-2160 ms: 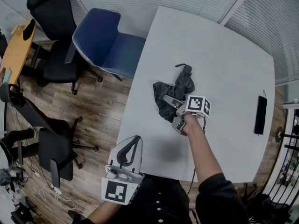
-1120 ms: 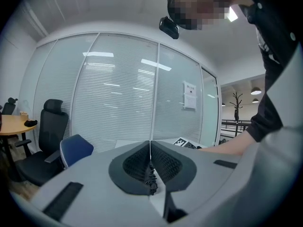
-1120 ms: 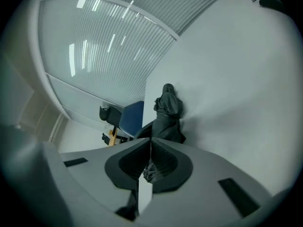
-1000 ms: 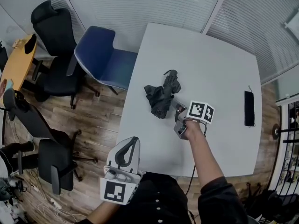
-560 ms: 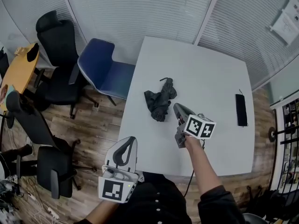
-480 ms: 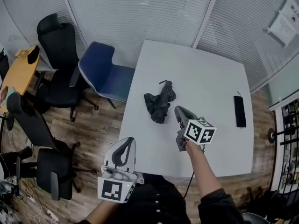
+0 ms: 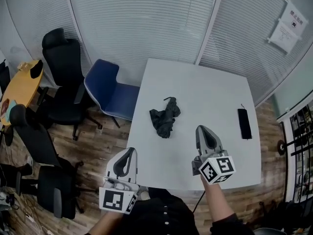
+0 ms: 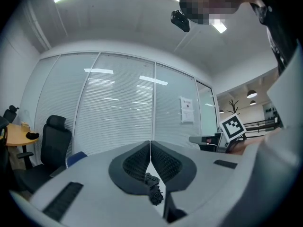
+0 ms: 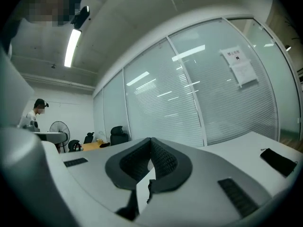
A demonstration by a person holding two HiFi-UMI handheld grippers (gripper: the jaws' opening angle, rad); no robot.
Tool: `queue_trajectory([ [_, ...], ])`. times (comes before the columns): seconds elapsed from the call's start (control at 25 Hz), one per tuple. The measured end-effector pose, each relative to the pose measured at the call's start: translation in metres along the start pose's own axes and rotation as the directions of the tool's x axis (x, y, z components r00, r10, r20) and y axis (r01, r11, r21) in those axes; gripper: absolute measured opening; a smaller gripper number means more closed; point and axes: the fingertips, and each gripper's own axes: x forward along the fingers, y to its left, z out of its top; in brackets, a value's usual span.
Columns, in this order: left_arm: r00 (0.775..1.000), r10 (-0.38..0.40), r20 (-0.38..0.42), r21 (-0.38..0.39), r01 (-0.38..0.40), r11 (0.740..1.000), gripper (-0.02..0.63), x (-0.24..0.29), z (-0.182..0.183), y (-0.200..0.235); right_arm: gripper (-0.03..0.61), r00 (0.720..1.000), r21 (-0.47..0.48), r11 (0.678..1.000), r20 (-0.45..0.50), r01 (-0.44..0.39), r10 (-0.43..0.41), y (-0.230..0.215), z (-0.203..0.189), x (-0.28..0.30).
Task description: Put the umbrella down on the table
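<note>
Basically done, judging by how things lay. The umbrella point(image 7: 165, 120) was on the table point(image 7: 220, 89), a dark, loosely folded bundle towards the left side and roughly mid-depth. Nothing touched it and no gripper was near enough to hold it.

The right gripper point(image 7: 202, 129) sat nearer the person than the umbrella and well apart from it, over the near part of the table, with its marker cube at the table's front edge. Its own view showed the jaws clenched tip to tip with nothing between them; only the bare tabletop and glass wall were past them. So it was empty.

The left gripper point(image 7: 128, 151) was at the table's near-left corner, also well apart from the umbrella. Its view showed the jaws pressed together too, gripping nothing. A small dark shape below the tips looked like the umbrella, lying further off on the table and not in the grip.

A flat black item point(image 7: 243, 123), maybe a phone, lay near the right edge, well clear of the umbrella. A blue chair point(image 7: 108, 89) stood just beside the table's left side.

What was left: nothing visible. The umbrella rested wholly on the surface, away from the edges, so it looked unlikely to slide off.
</note>
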Motion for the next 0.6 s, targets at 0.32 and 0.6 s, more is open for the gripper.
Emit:
queue_trajectory([
  [0.32,0.999,0.007,0.042,0.007,-0.007,1.0,0.018,-0.005,0.017,0.013,0.029,0.996,-0.098,0.994,0.064,-0.052,0.058,0.022,0.033,-0.043],
  [0.6,0.997,0.041,0.059,0.012,-0.041,0.999,0.018,-0.009,0.023,0.031,0.029,0.985,-0.133,0.99,0.168,0.054,-0.031,0.012,0.064,-0.077],
])
